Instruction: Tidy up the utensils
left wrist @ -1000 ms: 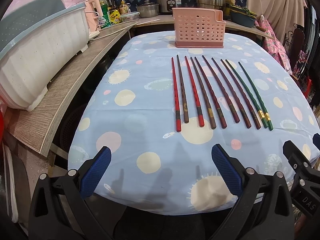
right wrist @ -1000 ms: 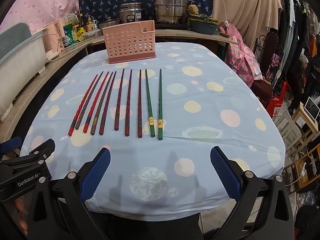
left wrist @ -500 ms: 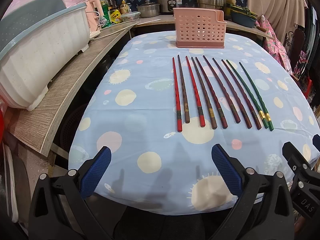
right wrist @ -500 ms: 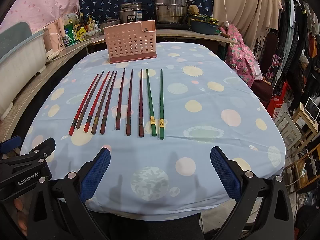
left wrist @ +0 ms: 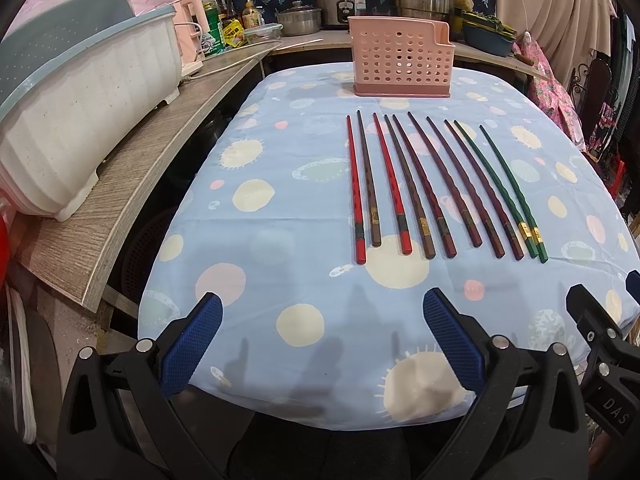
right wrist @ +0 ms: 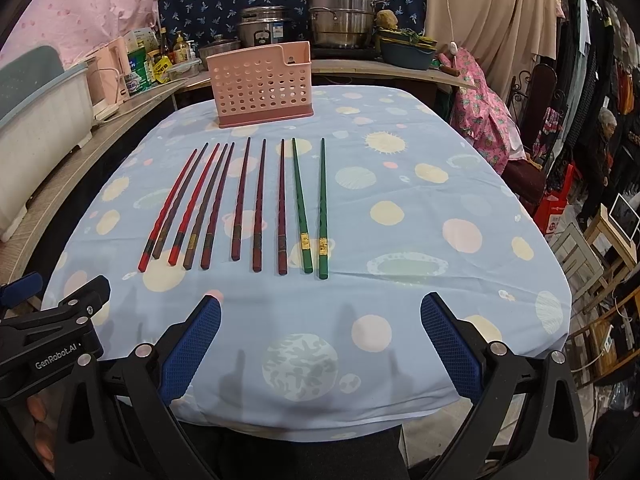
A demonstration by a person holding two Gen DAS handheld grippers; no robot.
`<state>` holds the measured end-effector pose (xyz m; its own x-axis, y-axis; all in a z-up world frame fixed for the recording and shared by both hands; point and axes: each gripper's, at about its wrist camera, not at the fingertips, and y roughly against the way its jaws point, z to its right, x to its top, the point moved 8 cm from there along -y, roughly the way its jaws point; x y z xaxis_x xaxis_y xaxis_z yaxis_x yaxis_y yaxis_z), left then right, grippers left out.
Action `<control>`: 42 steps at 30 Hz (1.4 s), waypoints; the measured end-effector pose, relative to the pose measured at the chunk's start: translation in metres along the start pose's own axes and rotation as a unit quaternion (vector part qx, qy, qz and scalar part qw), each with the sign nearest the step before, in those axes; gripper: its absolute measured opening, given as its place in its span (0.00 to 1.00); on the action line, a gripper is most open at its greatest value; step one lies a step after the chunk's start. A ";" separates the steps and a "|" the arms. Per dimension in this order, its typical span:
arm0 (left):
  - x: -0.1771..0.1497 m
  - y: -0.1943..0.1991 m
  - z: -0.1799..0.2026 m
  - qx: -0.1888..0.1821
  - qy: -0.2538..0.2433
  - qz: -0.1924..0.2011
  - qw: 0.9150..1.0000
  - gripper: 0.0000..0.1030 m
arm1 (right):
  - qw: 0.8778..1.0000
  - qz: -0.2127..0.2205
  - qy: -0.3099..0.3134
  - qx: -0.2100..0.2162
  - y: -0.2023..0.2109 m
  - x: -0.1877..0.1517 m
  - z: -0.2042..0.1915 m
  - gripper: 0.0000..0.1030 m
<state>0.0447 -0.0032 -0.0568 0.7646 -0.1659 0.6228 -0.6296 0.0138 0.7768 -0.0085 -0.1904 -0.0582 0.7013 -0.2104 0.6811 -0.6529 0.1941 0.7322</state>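
Several chopsticks lie side by side on the blue spotted tablecloth (left wrist: 280, 184): red ones (left wrist: 355, 188) at the left, dark brown and maroon ones (left wrist: 444, 184) in the middle, two green ones (left wrist: 508, 184) at the right. They also show in the right wrist view, red (right wrist: 168, 208) to green (right wrist: 322, 208). A pink perforated holder (left wrist: 401, 62) (right wrist: 262, 84) stands upright behind them. My left gripper (left wrist: 322, 340) is open and empty at the near table edge, left of the row. My right gripper (right wrist: 320, 340) is open and empty, near the green chopsticks' ends.
A white and teal dish rack (left wrist: 72, 120) sits on a wooden counter (left wrist: 132, 184) along the left. Pots, bottles and a basin (right wrist: 408, 56) stand on the back counter. Chairs and a person (right wrist: 600, 152) are off the table's right side.
Both grippers have drifted very slightly forward; the view of the table is nearly the same. Nothing on the table has moved.
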 end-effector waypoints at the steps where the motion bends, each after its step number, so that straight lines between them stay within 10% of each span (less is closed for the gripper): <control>1: 0.000 0.000 0.000 0.000 0.000 0.000 1.000 0.93 | 1.000 0.000 0.000 0.000 0.000 0.000 0.000 0.94; 42: 0.022 -0.029 -0.019 -0.017 0.041 0.007 0.999 0.93 | 1.000 0.006 -0.014 -0.005 -0.026 0.020 0.017 0.93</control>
<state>0.0822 0.0115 -0.0638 0.7650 -0.0838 0.6386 -0.6370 0.0486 0.7694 0.0180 -0.2158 -0.0633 0.6859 -0.2340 0.6891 -0.6576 0.2062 0.7246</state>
